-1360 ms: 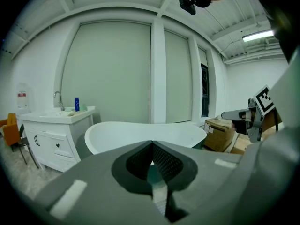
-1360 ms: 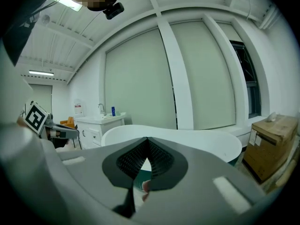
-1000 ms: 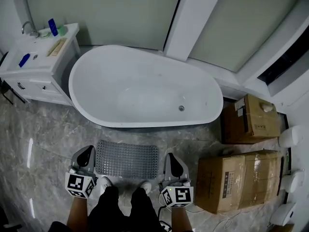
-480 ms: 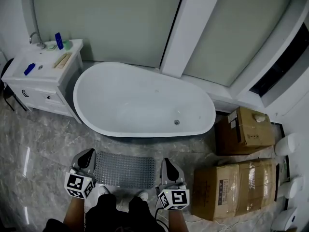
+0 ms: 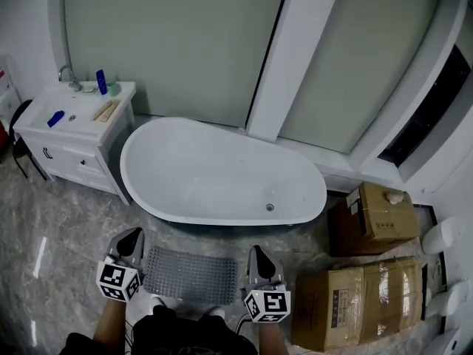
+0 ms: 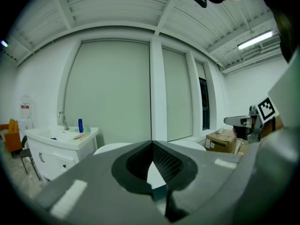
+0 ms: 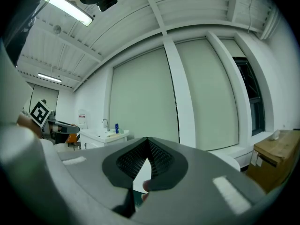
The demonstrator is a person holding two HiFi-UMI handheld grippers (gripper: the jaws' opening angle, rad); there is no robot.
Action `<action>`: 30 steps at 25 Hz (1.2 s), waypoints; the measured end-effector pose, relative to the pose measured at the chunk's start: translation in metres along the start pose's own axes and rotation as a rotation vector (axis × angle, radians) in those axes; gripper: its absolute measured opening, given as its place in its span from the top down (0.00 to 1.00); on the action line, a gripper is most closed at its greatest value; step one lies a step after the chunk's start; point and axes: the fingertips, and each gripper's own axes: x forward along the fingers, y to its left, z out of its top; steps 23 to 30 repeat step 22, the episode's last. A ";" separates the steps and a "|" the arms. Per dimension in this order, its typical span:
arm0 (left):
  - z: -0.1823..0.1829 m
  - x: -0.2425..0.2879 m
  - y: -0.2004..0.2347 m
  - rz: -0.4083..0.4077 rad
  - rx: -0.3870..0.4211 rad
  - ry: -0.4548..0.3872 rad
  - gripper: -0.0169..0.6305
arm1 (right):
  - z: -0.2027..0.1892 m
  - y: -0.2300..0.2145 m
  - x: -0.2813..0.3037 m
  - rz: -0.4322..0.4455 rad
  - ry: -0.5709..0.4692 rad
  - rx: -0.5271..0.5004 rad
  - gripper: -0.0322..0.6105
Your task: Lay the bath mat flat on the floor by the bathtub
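The grey studded bath mat [image 5: 191, 274] lies flat on the marble floor, just in front of the white oval bathtub [image 5: 214, 168]. In the head view my left gripper [image 5: 130, 240] hangs over the mat's left end and my right gripper [image 5: 256, 256] over its right end. Both are above the mat and hold nothing. In the left gripper view the left gripper [image 6: 152, 142] has its jaws shut tip to tip, and it faces the tub and window wall. In the right gripper view the right gripper [image 7: 146, 138] is shut the same way, and the mat is out of sight there.
A white vanity [image 5: 70, 135] with a sink, a blue bottle [image 5: 101, 81] and small items stands left of the tub. Two cardboard boxes [image 5: 373, 220] [image 5: 347, 305] sit on the floor to the right, with white fixtures [image 5: 442, 235] beyond. The person's feet stand at the mat's near edge.
Both grippers have risen together, away from the mat's ends. The head view has lifted and shows more of the window wall. The mat has stayed flat on the floor.
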 end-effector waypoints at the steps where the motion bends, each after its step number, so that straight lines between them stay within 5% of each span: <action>1: 0.004 0.001 -0.002 0.000 -0.009 -0.008 0.97 | 0.002 0.000 0.000 0.002 0.000 -0.008 0.91; 30: 0.010 0.001 -0.053 0.022 -0.041 -0.033 0.97 | -0.003 -0.028 -0.028 0.036 0.016 -0.063 0.91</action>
